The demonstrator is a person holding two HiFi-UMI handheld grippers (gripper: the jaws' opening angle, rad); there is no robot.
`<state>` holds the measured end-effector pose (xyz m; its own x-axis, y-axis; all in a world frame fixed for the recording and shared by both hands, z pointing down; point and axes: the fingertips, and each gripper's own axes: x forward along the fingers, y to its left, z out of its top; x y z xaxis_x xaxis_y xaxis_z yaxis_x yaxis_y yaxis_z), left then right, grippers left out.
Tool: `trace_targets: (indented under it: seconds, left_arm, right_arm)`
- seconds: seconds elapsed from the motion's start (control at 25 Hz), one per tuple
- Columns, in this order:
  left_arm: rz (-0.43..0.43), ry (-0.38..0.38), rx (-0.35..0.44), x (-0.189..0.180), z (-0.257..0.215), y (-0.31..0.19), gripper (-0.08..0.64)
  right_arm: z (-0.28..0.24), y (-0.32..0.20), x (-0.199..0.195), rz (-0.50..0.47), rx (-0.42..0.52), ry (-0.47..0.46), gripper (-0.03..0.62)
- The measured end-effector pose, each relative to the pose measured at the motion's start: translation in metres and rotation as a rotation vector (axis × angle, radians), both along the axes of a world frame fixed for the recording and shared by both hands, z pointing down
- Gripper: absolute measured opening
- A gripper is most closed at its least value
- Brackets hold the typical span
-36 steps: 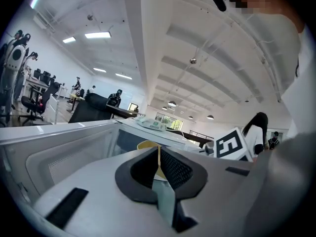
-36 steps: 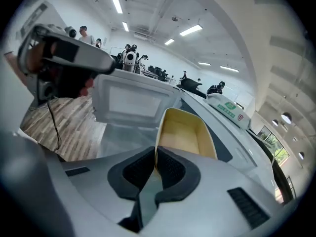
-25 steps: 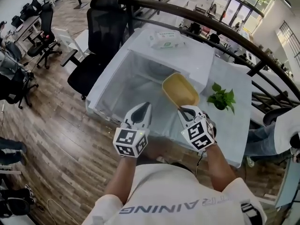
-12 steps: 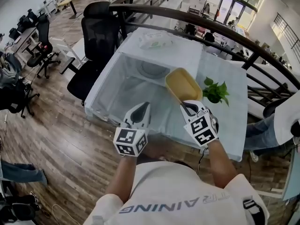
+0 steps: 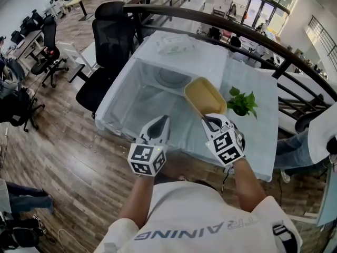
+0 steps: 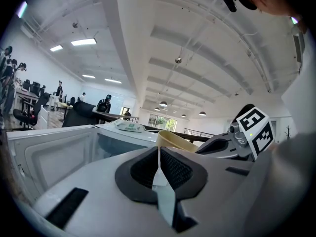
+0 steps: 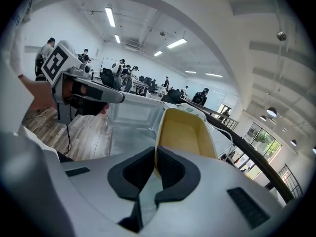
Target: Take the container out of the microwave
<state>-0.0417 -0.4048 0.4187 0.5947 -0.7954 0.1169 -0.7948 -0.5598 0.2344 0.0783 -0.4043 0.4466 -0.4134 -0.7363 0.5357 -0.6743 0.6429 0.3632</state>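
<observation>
Container (image 5: 204, 96) is hanging just outside the microwave (image 5: 184, 57), its near rim pinched in the right gripper (image 5: 212, 121); left gripper (image 5: 159, 123) is waiting closed, empty. Next, probably setting it on the table (image 5: 260, 136).

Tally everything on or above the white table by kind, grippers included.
Microwave: 1
Yellow container: 1
Green plant: 1
White pack: 1
Grippers: 2, left gripper and right gripper
Total: 6
</observation>
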Motion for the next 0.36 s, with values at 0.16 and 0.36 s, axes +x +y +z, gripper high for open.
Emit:
trace_targets:
  seconds: [0.16,0.36]
  left_arm:
    - [-0.001,0.003,-0.004,-0.0018,0.0018,-0.0024,0.043]
    - [-0.001,0.008,-0.007,0.0001,0.005,-0.0038,0.043]
  right_arm:
    - [0.0012,-0.0018,-0.0031,-0.006,-0.001,-0.004,0.036]
    - [0.0069,-0.0031,-0.0046,-0.014,-0.011,-0.01,0.035]
